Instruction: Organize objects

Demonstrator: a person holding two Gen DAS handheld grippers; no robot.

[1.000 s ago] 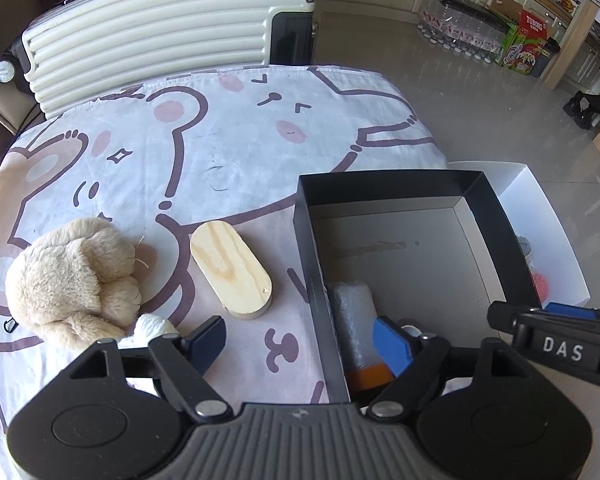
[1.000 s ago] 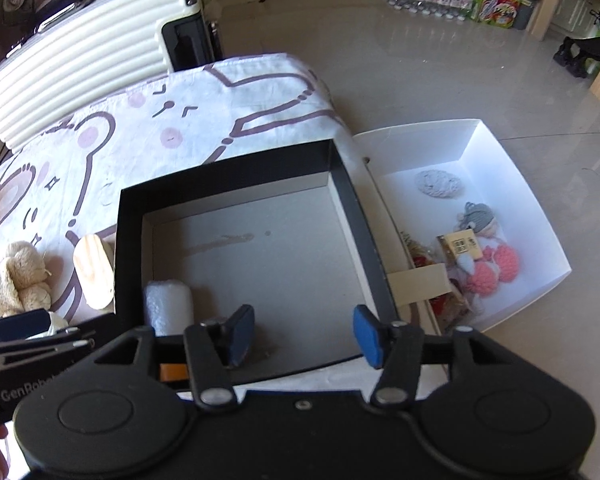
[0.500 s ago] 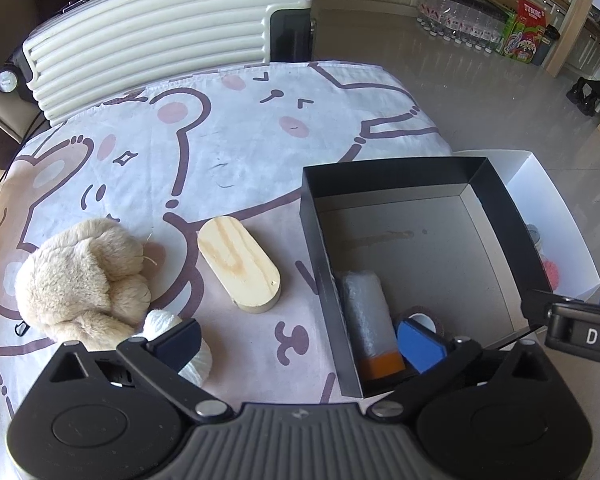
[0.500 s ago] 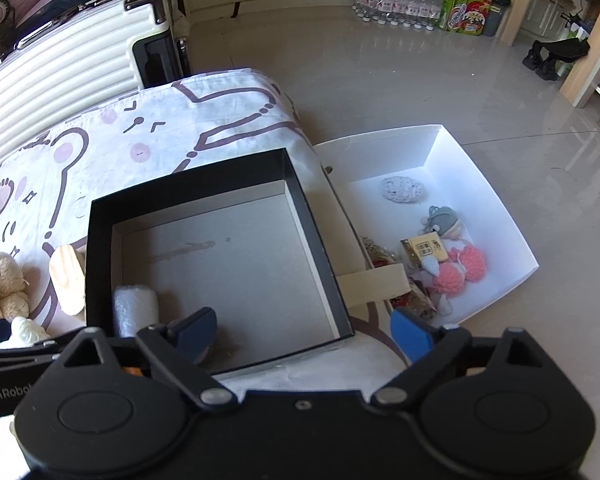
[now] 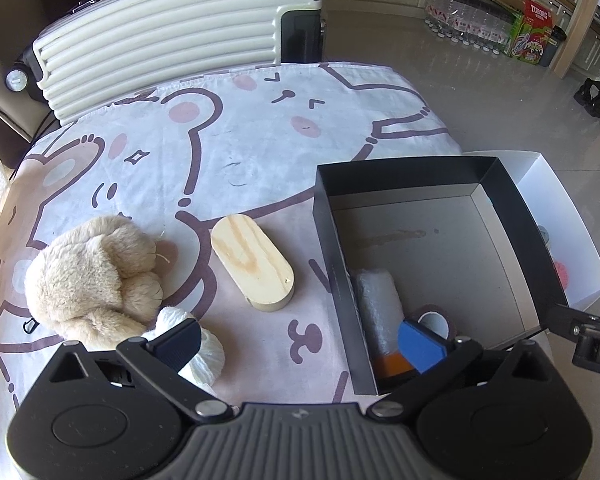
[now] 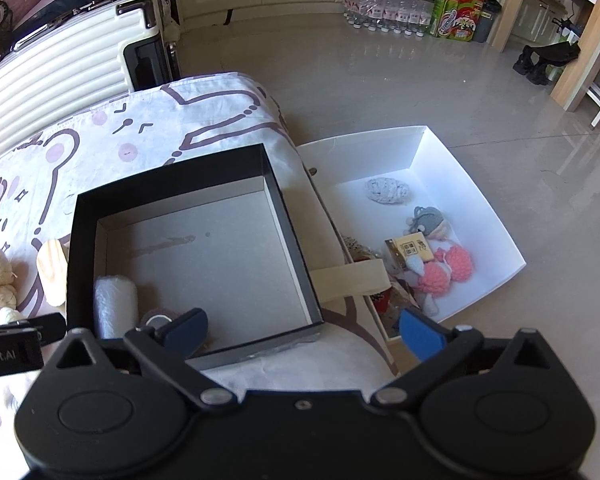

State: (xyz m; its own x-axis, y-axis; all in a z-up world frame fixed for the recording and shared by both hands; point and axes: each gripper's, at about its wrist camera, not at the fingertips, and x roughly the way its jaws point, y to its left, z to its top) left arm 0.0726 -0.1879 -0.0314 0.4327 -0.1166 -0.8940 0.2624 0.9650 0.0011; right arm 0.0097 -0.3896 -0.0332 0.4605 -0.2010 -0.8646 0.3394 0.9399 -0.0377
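The black box (image 5: 324, 216) sits on the cartoon-print cloth. A bubble-wrap roll (image 5: 378, 304) with an orange end and a tape roll (image 5: 434, 320) lie in its near corner. My left gripper (image 5: 300, 344) is open over the box's near-left wall, holding nothing. A wooden oval block (image 5: 252, 262), a beige plush toy (image 5: 96, 276) and a white yarn ball (image 5: 204, 356) lie left of the box. My right gripper (image 6: 304, 331) hovers over the near edge of the black box (image 6: 288, 216), its jaws opening with nothing gripped between them.
A white box (image 6: 452, 168) on the floor to the right holds knitted toys (image 6: 444, 272) and a small carton. A beige bag strap (image 6: 352, 276) lies between the two boxes. A cream suitcase (image 5: 172, 40) stands behind the cloth-covered surface.
Both grippers' jaws have spread from partly closed to wide. The right gripper has drifted rightward, so more of the white box shows. The left hand has stayed put.
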